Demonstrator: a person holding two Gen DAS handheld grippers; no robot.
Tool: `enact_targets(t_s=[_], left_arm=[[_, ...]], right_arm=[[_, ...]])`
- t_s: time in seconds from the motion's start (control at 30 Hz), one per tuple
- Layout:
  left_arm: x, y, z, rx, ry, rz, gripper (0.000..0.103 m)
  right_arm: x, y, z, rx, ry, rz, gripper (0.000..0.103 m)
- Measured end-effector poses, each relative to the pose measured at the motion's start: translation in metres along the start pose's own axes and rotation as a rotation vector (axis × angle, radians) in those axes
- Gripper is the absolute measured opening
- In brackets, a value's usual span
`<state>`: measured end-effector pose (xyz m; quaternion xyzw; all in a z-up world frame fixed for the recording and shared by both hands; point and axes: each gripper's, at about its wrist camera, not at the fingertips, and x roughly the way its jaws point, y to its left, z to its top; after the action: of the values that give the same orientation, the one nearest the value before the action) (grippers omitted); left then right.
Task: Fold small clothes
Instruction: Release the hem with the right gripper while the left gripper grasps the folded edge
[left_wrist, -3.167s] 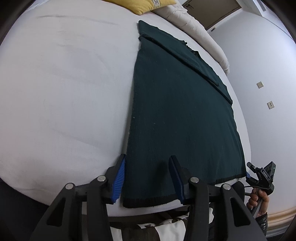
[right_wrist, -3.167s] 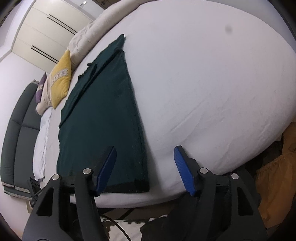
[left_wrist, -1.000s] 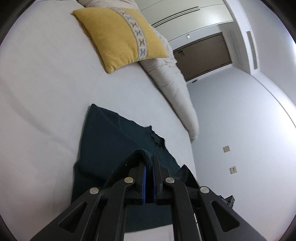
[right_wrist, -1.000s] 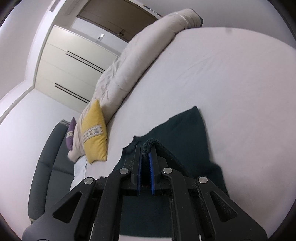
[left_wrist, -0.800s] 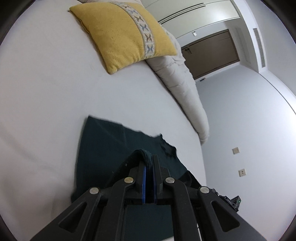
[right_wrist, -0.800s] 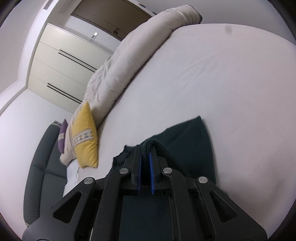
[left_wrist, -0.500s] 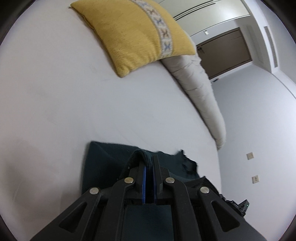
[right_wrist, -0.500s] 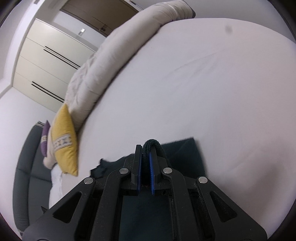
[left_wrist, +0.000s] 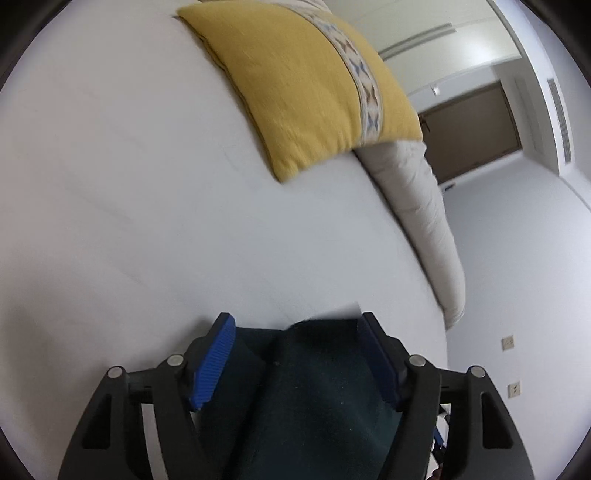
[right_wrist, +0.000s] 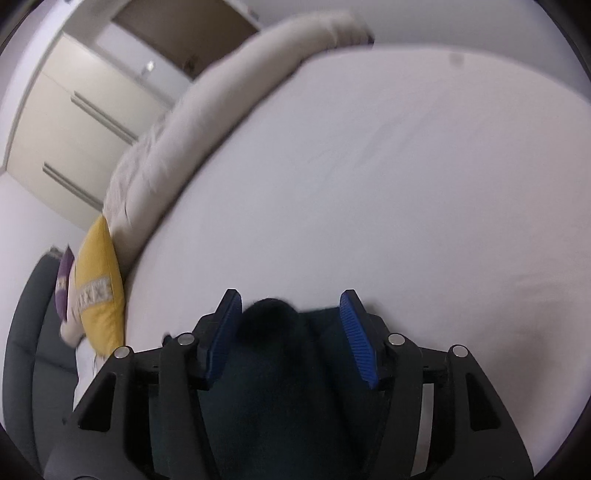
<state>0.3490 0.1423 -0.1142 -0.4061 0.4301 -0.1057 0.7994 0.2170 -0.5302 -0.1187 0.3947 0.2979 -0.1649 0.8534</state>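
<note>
Left tool: jaws just opened, dark green knitted garment released between them.
Right tool: likewise opened over the garment.
Garment: laid on white bed.

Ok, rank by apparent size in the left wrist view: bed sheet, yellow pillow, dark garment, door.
1. Bed sheet
2. Yellow pillow and dark garment: alike; the garment sits right at the camera and is partly hidden, so unranked.
3. Door

We're in a bedroom at home: a wide bed under a white sheet, a yellow cushion at its head, a rolled pale duvet alongside. Cream wardrobe doors and a brown door line the walls.
</note>
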Motion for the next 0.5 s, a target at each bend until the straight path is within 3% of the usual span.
enact_targets(t_s=[0.07,0.17,0.3,0.4,0.5], left_arm=[[-0.008,0.001,-0.004,0.014,-0.004,0.006,0.071],[-0.015,-0.011,-0.022,0.12,0.01,0.043,0.071],[-0.021,-0.009,-0.048,0.203,0.027,0.107,0.071],[-0.025,-0.004,-0.066,0.255,0.045,0.136,0.069],[-0.025,-0.008,-0.081,0.347,0.058,0.176,0.057]], right_arm=[[-0.008,0.002,0.001,-0.011,-0.002,-0.009,0.055],[-0.017,0.021,-0.012,-0.102,0.011,0.015,0.055],[-0.022,0.039,-0.044,-0.289,0.036,-0.042,0.055],[-0.028,0.034,-0.063,-0.343,0.044,-0.088,0.055],[-0.047,0.007,-0.08,-0.383,0.045,-0.124,0.055]])
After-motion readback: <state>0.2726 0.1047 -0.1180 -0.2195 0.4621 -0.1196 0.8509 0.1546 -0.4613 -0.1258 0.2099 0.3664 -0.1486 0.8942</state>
